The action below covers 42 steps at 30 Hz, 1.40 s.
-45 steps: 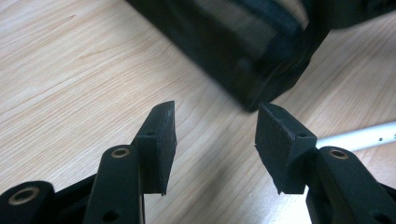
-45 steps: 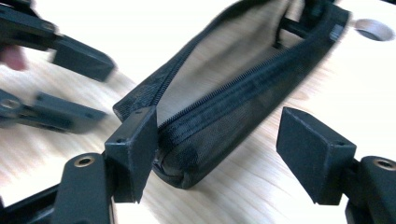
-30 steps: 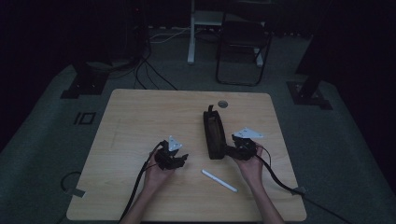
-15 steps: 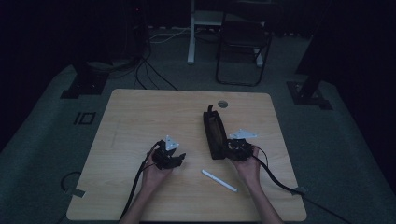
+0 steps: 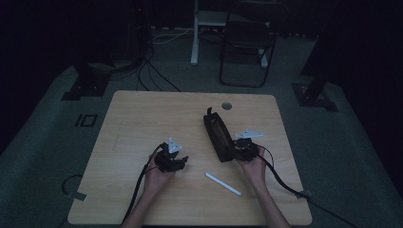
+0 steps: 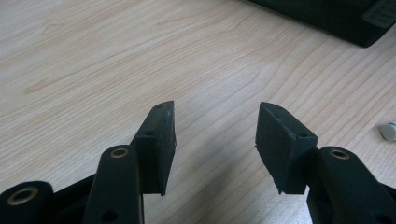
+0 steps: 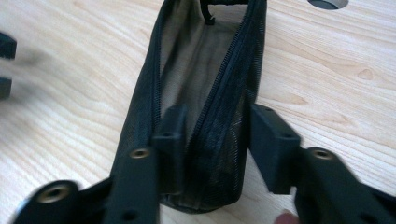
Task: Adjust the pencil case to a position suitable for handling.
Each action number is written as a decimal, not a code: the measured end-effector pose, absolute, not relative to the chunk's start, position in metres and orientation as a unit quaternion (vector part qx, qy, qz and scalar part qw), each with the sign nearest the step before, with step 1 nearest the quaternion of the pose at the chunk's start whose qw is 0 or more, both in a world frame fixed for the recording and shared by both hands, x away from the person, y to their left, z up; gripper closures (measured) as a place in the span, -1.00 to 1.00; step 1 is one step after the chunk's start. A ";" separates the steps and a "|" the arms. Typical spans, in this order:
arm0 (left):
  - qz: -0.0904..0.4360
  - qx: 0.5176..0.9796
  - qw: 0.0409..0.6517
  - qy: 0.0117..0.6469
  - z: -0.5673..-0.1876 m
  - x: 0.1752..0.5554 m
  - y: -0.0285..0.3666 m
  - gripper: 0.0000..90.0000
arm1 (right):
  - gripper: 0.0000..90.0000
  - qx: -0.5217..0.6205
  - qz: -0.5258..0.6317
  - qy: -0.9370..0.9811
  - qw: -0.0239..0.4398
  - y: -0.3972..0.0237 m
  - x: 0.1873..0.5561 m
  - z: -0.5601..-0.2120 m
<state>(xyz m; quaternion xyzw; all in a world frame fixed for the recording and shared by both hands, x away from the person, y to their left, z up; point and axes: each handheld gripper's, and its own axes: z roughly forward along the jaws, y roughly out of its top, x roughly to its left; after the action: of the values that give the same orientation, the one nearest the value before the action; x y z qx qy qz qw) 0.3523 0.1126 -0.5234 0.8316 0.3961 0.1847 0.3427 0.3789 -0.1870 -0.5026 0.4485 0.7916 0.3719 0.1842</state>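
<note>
While the right gripper had one finger inside the open mouth of the black mesh pouch and the other outside its near wall, the fingers stood part-way open with the zipped edge between them. They straddled that wall but, judging by the gap on the outer side, had not yet pinched it. That placement read as a way to brace the pouch and keep its mouth spread so that something could go in. The pouch lay lengthwise on the worktop, right of centre, its far end pointing toward the round cable hole.

The left gripper rested low over bare wood near the middle of the worktop, its fingers spread wide and holding nothing. It sat well apart from the pouch, probably waiting as the free hand for the pick-up. The white pen lay flat and slantwise between the two hands, near the front edge, just beside neither gripper but within easy reach of both. It seemed the likely thing to go into the pouch.

By count there were one pouch, one white pen, two grippers with two fingers each, and one cable hole. Beyond the worktop stood one dark chair on the floor.
</note>
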 end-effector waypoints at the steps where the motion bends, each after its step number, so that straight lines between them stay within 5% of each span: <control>1: 0.185 0.832 0.342 0.396 -0.523 0.353 0.113 0.07 | 0.38 0.443 0.371 0.795 0.186 -0.187 0.378 -0.502; 13: 0.187 0.829 0.341 0.401 -0.523 0.354 0.116 0.07 | 0.47 0.341 0.384 0.841 0.172 -0.210 0.361 -0.503; 42: 0.203 0.811 0.329 0.440 -0.517 0.361 0.149 0.04 | 0.15 0.350 0.422 0.820 0.162 -0.252 0.341 -0.485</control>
<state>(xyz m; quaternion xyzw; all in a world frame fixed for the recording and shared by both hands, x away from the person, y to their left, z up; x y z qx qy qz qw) 0.3615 0.1488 -0.5174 0.8110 0.4396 0.2025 0.3287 0.3405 -0.2524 -0.4847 0.3503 0.8203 0.4219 0.1623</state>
